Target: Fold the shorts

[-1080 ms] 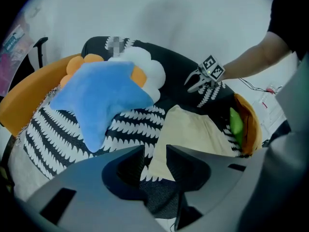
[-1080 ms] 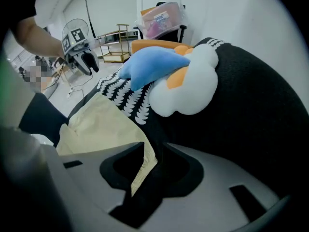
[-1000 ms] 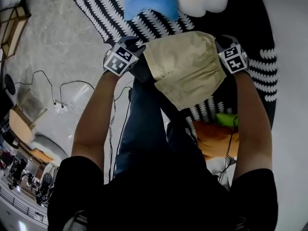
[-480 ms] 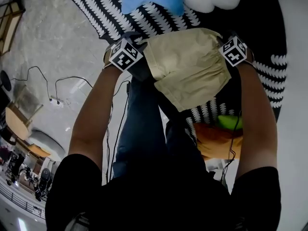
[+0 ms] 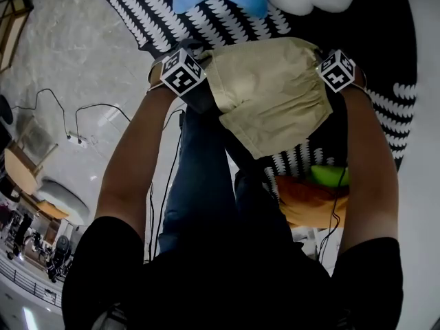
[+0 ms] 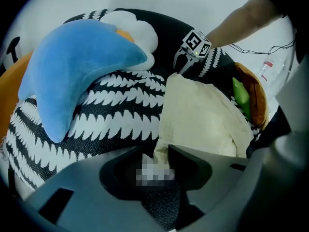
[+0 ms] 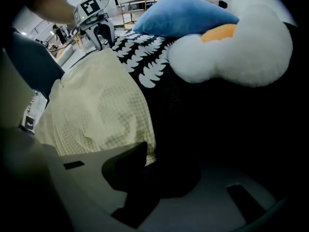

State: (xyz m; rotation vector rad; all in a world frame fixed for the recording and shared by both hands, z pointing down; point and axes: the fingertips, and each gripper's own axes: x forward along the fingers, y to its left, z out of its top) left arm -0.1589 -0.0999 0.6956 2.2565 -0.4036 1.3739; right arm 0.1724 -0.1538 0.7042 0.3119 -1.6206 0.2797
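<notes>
- The shorts (image 5: 268,95) are stretched between the two pairs of fingers and hung below them over the striped cushion (image 5: 158,12)
- One corner is pinched by the left fingers (image 6: 186,164), just opened wider
- The other corner is pinched by the right fingers (image 7: 91,166), just narrowed
- If the left corner slips out early, the cloth could be dropped skewed and creased
</notes>
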